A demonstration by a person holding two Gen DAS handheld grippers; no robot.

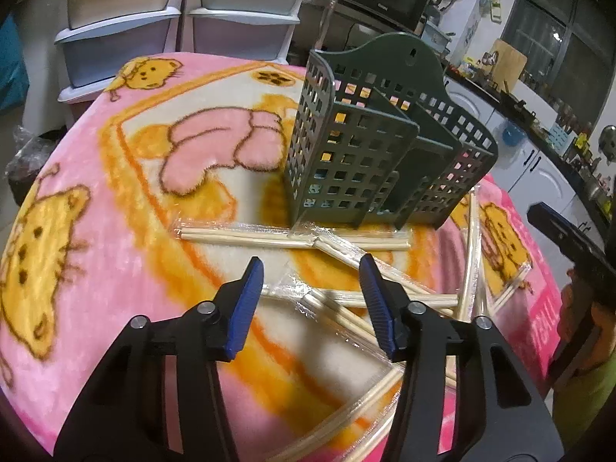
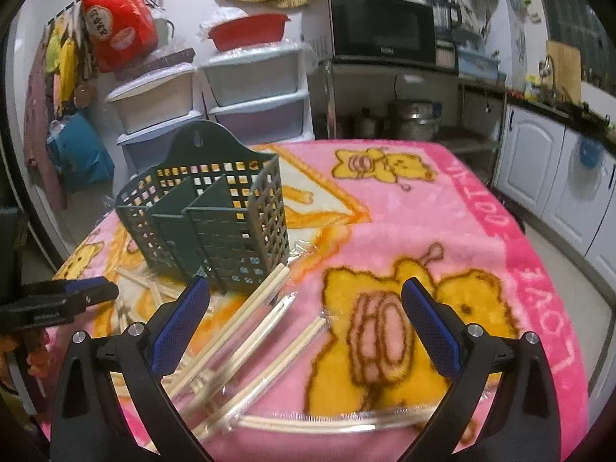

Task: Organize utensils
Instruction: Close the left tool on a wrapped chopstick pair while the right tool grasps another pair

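A dark green perforated utensil holder [image 1: 379,146] with divided compartments stands upright on the pink blanket [image 1: 96,254]; it also shows in the right wrist view [image 2: 215,223]. Several pairs of wooden chopsticks in clear wrappers [image 1: 292,238] lie scattered in front of it, also in the right wrist view [image 2: 254,327]. My left gripper [image 1: 312,269] is open and empty, just above the wrapped chopsticks. My right gripper [image 2: 306,288] is open wide and empty, over the chopsticks right of the holder. The left gripper shows at the left edge of the right wrist view [image 2: 77,296].
Plastic drawer units [image 2: 231,88] stand behind the table. A microwave [image 2: 385,27] sits on a metal shelf. White kitchen cabinets [image 2: 558,177] run along the right. The table's front edge is close below the grippers.
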